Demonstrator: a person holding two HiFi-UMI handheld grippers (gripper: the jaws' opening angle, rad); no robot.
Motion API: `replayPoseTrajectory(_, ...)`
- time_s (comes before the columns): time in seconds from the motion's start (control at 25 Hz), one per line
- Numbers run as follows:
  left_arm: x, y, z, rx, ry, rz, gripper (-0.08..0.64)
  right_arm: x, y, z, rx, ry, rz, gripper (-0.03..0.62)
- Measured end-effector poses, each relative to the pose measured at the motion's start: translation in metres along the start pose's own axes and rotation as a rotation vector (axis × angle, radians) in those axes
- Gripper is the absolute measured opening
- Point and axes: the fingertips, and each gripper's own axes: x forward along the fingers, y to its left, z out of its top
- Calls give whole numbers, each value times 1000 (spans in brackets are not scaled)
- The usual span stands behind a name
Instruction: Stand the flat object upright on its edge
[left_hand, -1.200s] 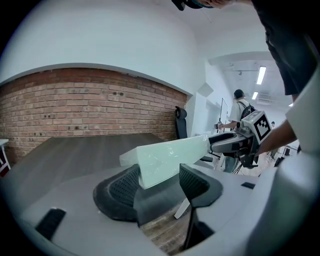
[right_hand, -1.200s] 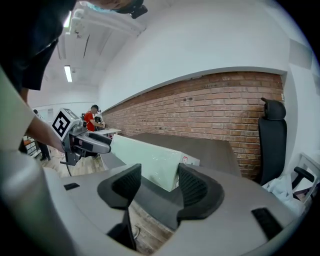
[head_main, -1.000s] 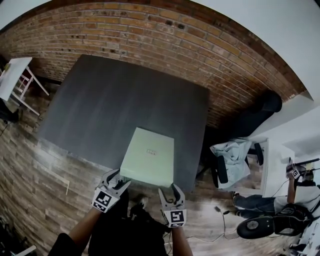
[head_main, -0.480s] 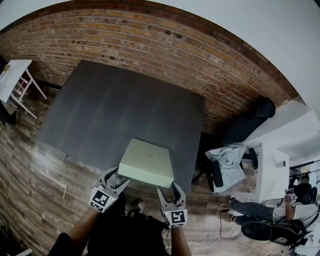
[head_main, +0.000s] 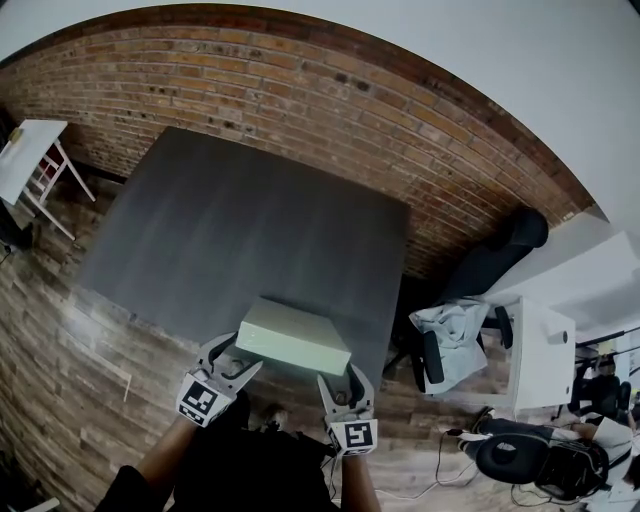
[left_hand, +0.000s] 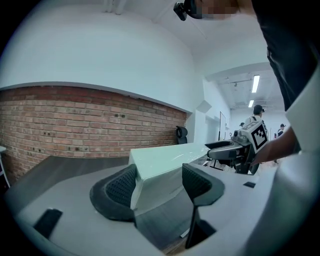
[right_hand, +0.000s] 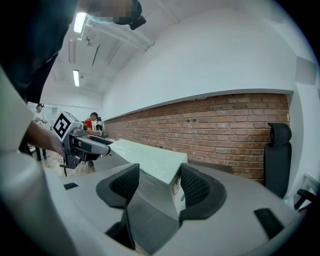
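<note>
The flat pale green box (head_main: 295, 338) is tilted, with its near edge raised off the dark grey table (head_main: 230, 230) and its far edge low over the table. My left gripper (head_main: 232, 358) holds the near left corner and my right gripper (head_main: 338, 380) the near right corner. In the left gripper view the box corner (left_hand: 165, 157) fills the gap of the left gripper (left_hand: 159, 182). In the right gripper view the box (right_hand: 150, 157) sits the same way in the right gripper (right_hand: 159, 187). Both pairs of jaws have just been opening wider, with the box between them.
A brick wall (head_main: 300, 90) runs behind the table. A black chair (head_main: 500, 250) and a white desk (head_main: 545, 350) stand to the right. A white stand (head_main: 30, 150) is at the far left. The table's near edge lies just under the box, over a wood floor.
Both grippers have risen with the box's near edge. The box went from lying nearly flat to a steeper tilt, its near side face now showing.
</note>
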Motion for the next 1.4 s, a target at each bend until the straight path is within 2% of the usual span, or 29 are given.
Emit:
replayPoseTrajectory(0.2, -4, 12, 6, 10, -11, 52, 273, 4, 1, 3, -19, 4, 5, 249)
replayPoseTrajectory(0.8, 4, 35, 24, -12, -14, 69, 264, 28, -5, 21, 43, 39, 5, 249)
replayPoseTrajectory(1.4, 10, 107, 49, -59, 2, 72, 262, 96, 0, 58, 63, 58, 11, 249)
